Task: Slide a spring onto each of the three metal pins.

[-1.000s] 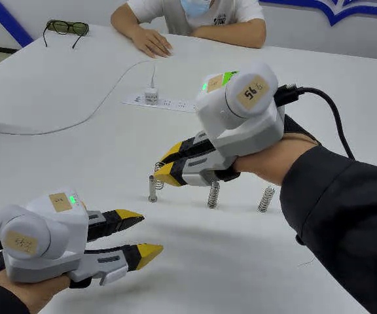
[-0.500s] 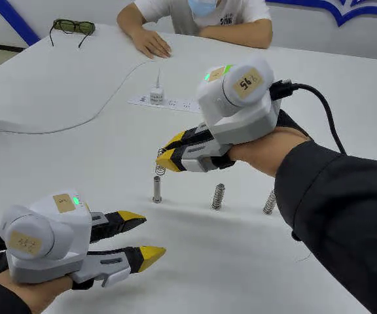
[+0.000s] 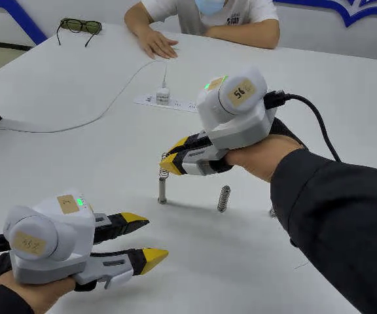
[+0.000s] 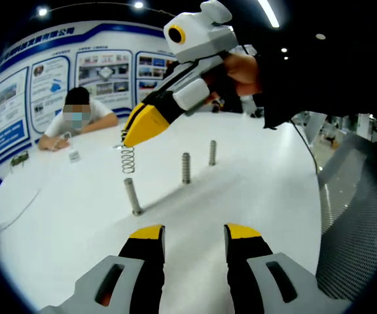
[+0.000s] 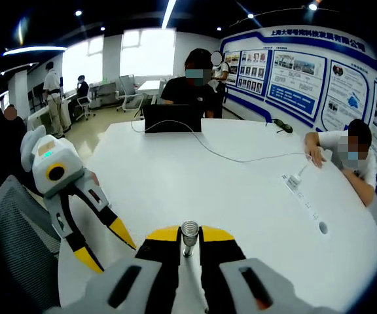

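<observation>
Metal spring [image 4: 128,159] hangs pinched in the right tool [image 3: 169,163] just above the bare pin [image 3: 161,190] on the white tabletop [image 3: 77,163], while the left tool [image 3: 146,238] gapes empty nearby.

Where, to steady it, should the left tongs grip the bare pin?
Probably low on the pin, coming from where the left tongs sit: it stands upright, and the spring in the right tongs hangs over its top, which should stay free.
</observation>
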A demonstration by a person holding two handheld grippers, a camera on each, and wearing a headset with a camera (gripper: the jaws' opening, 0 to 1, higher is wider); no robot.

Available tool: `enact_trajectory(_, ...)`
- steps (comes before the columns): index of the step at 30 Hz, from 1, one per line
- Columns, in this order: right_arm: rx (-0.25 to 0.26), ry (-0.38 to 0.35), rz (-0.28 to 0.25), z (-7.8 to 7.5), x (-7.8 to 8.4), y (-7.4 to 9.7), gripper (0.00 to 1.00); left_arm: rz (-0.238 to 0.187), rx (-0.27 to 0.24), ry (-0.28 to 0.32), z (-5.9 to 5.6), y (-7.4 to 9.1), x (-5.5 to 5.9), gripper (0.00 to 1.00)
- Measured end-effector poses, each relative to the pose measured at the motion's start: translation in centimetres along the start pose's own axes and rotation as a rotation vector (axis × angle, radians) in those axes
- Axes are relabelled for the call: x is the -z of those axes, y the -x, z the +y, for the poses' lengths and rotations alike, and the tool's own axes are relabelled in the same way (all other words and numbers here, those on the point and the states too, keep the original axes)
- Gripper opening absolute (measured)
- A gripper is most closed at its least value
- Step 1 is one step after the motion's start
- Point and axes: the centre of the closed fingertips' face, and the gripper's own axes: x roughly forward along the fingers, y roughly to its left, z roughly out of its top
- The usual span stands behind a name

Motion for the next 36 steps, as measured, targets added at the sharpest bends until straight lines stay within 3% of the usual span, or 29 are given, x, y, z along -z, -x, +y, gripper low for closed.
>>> enact_trajectory(9,-0.001,-0.023,0.016,-0.2,0.8,-0.8,0.12,0.003,-0.004,0.008,0.1,0.1,0.2,0.37)
enact_trajectory(26,-0.007,-0.04,0.013,0.1,0.7,-1.0,0.12,0.001,-0.006,0.016,0.4,0.1,0.4,0.36)
enact_trajectory(36,-0.023,-0.098,0.007,0.1,0.7,-1.0,0.12,0.001,-0.006,0.018,0.5,0.0,0.4,0.36)
